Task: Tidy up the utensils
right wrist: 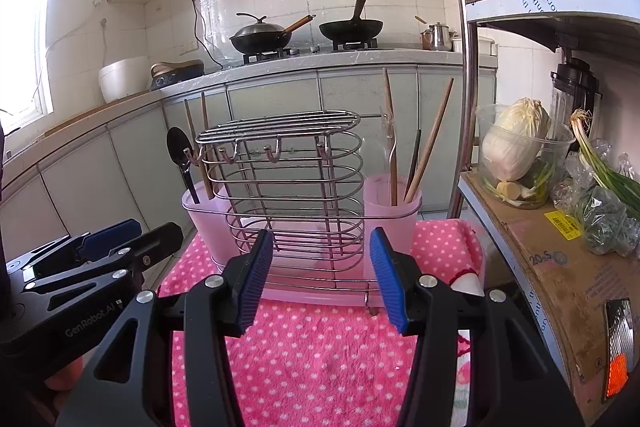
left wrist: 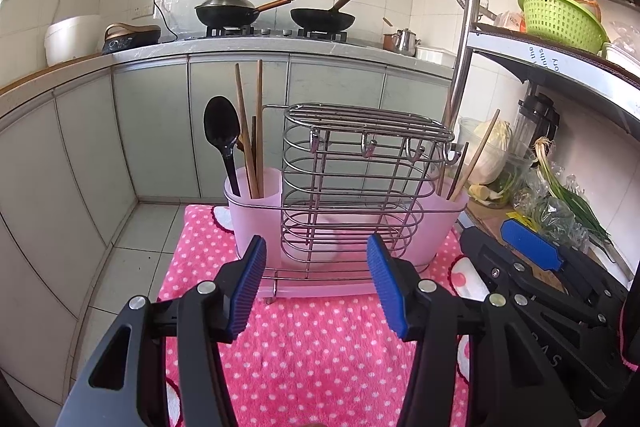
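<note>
I am counting one wire rack [left wrist: 352, 183] sitting in one pink holder [left wrist: 448, 223] with two cups, and one black spoon [left wrist: 221, 135] standing in the left cup. I am seeing two woks [left wrist: 230, 11] on the stove and one green basket [left wrist: 560, 19] on the shelf. I am holding two hand-held grippers, left hand-held gripper [left wrist: 316, 283] and right hand-held gripper [right wrist: 318, 279].

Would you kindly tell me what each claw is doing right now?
Left claw: open, holding nothing, short of the pink plastic utensil holder.
Right claw: open, holding nothing.
</note>
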`<state>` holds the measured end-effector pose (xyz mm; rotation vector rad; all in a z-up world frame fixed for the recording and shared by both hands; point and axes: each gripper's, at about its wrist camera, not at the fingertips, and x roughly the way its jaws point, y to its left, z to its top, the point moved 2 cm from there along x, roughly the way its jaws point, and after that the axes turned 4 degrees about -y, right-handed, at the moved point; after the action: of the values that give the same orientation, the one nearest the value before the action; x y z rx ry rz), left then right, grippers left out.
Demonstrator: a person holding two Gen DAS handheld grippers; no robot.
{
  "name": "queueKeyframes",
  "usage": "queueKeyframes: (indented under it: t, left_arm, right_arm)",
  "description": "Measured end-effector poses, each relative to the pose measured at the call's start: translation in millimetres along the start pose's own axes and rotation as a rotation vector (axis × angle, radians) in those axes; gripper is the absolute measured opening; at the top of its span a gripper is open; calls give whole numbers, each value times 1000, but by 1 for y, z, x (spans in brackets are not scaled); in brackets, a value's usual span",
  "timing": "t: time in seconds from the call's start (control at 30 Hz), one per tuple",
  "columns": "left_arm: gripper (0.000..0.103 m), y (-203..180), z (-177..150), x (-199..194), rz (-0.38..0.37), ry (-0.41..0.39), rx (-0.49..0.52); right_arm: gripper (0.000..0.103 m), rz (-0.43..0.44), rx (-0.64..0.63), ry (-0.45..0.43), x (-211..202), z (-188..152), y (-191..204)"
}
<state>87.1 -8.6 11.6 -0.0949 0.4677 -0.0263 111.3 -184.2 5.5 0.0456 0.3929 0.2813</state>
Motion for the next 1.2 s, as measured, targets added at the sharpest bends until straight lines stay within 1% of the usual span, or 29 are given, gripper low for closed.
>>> queueKeyframes:
  t: [1.2]
  left_arm:
    - [52, 4, -6, 15, -8, 37, -5]
  right_arm:
    - [51, -3, 0, 30, 13, -8, -1]
